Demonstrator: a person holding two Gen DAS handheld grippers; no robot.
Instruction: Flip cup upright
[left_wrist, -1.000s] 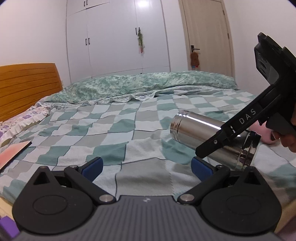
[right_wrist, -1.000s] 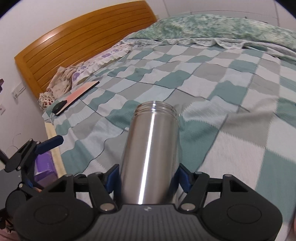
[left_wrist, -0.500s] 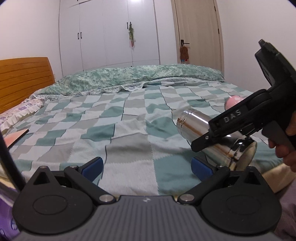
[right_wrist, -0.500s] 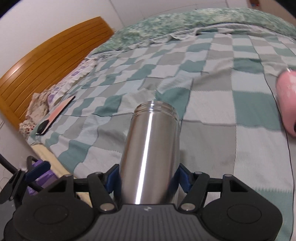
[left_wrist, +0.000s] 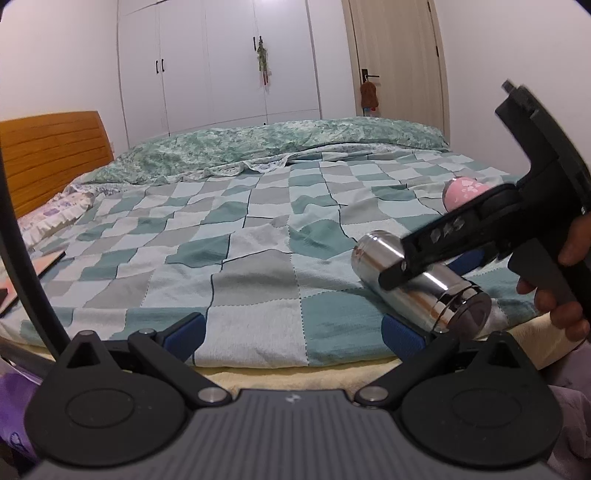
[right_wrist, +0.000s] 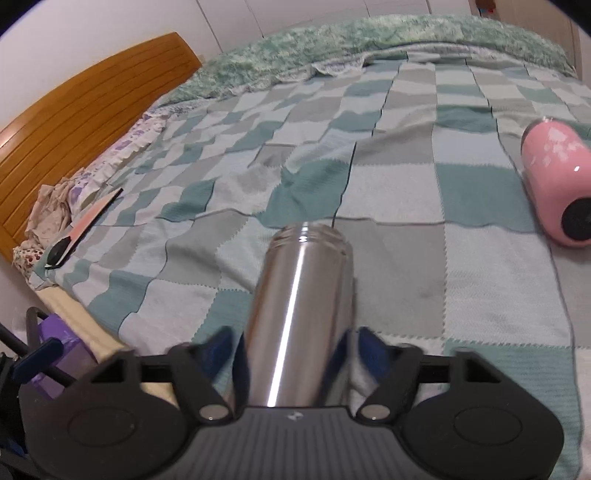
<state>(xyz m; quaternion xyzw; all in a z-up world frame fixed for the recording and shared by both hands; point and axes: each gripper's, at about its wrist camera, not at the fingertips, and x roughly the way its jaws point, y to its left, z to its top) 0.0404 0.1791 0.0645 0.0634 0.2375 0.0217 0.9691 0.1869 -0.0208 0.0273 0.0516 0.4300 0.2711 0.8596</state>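
Observation:
A shiny steel cup (right_wrist: 295, 314) lies on its side on the checked bedspread near the bed's front edge, its threaded mouth pointing away from my right gripper. My right gripper (right_wrist: 295, 350) has its jaws spread, one blue pad (right_wrist: 373, 350) on each side of the cup's base end, blurred and apart from the steel. In the left wrist view the cup (left_wrist: 417, 284) lies at the right with the right gripper's arm (left_wrist: 461, 240) over it. My left gripper (left_wrist: 291, 332) is open and empty off the bed's front edge.
A pink cup (right_wrist: 557, 184) lies on its side to the right, also in the left wrist view (left_wrist: 465, 188). A flat pink book (right_wrist: 92, 221) and a dark object lie at the bed's left edge. A wooden headboard (right_wrist: 74, 122) stands left. Rumpled green duvet (left_wrist: 277, 147) lies at the back.
My right gripper's jaws have opened off the steel cup, which was gripped before and now lies on the bedspread. The left gripper has drawn back off the bed's front edge.

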